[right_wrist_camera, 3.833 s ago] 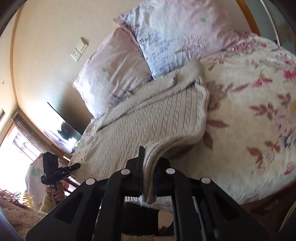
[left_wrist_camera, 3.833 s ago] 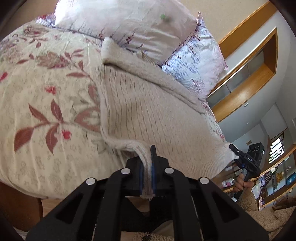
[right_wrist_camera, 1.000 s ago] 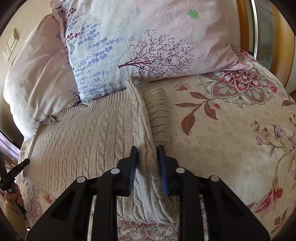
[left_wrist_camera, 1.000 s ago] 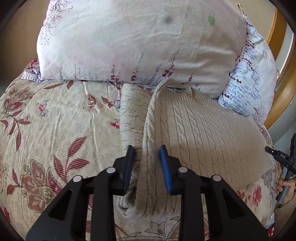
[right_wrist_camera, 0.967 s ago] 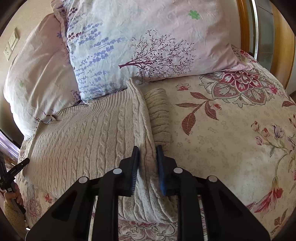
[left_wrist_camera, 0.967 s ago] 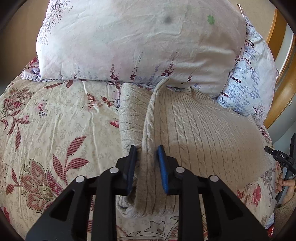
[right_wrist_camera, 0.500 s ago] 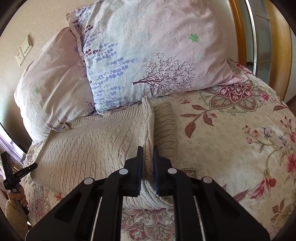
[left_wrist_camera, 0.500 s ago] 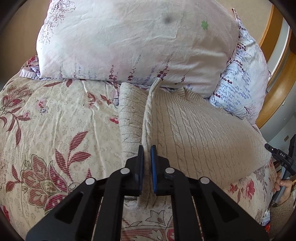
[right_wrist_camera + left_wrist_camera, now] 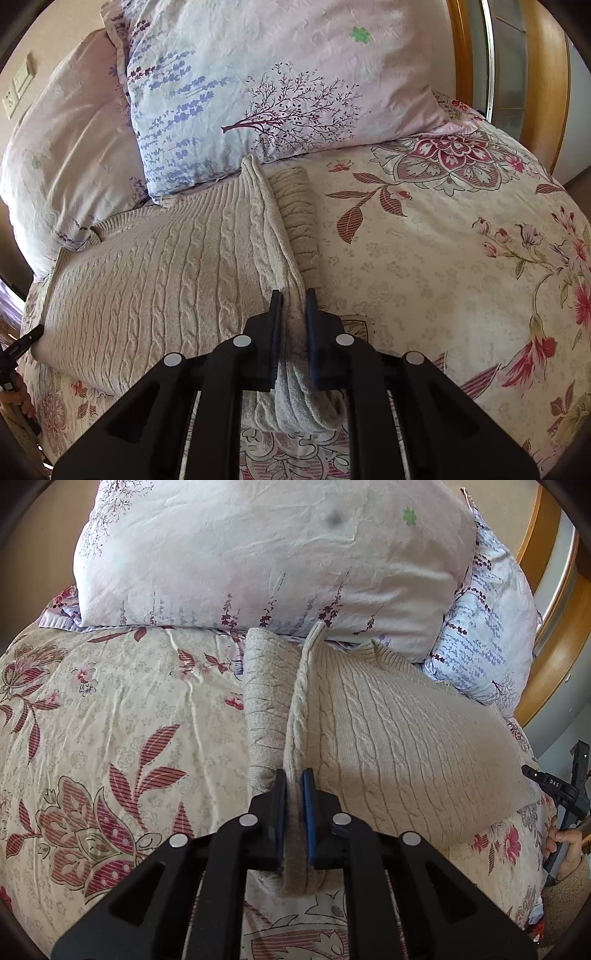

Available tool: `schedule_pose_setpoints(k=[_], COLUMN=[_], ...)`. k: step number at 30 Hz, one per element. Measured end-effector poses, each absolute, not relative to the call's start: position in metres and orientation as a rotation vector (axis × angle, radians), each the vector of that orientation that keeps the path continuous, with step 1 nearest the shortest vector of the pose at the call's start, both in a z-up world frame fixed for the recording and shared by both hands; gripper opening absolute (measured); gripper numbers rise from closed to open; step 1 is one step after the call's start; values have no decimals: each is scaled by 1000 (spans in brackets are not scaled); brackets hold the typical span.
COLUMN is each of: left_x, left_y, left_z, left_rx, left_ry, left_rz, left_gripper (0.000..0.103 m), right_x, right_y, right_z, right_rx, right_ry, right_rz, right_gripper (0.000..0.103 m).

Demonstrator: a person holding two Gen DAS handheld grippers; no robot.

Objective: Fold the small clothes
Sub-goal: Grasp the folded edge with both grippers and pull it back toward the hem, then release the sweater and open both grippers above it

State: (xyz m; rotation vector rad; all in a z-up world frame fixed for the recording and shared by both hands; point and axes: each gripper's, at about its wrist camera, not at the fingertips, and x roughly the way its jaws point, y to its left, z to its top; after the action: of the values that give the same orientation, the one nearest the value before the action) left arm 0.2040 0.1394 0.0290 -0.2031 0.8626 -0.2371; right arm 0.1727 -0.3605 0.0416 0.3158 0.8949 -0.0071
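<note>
A beige cable-knit sweater (image 9: 406,738) lies on the floral bedspread (image 9: 110,720), its far edge against the pillows. A sleeve (image 9: 264,694) lies flat along its left side. My left gripper (image 9: 293,775) pinches the raised left side fold, which fills the gap between the blue pads, and its jaws are opening slightly. In the right wrist view the sweater (image 9: 166,277) spreads leftward, with the other sleeve (image 9: 299,214) beside its right edge. My right gripper (image 9: 293,295) is shut on that right side fold.
Two large floral pillows (image 9: 277,554) (image 9: 277,85) crowd the far side. A wooden frame (image 9: 543,92) stands at the right. A hand (image 9: 565,842) holding the other device shows at the bed's right edge. Wall sockets (image 9: 16,88) sit at far left.
Both pairs of jaws have narrowed from a loose gap onto the sweater's side folds. Each fold now stands up as a ridge between the pads. Neither hand has shifted noticeably.
</note>
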Motion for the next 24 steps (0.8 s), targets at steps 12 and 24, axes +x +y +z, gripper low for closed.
schedule_pose_setpoints(k=[12, 24], left_x=[182, 196], left_y=[100, 77], left_z=[78, 34], left_rx=[-154, -58], left_ry=[743, 916], left_rz=[-354, -310], left_gripper=[65, 67], right_x=[158, 167], right_y=[-332, -314], right_z=[85, 45], right_rx=[239, 194], right_ry=[785, 964], right_rz=[121, 129], right_gripper=[47, 56])
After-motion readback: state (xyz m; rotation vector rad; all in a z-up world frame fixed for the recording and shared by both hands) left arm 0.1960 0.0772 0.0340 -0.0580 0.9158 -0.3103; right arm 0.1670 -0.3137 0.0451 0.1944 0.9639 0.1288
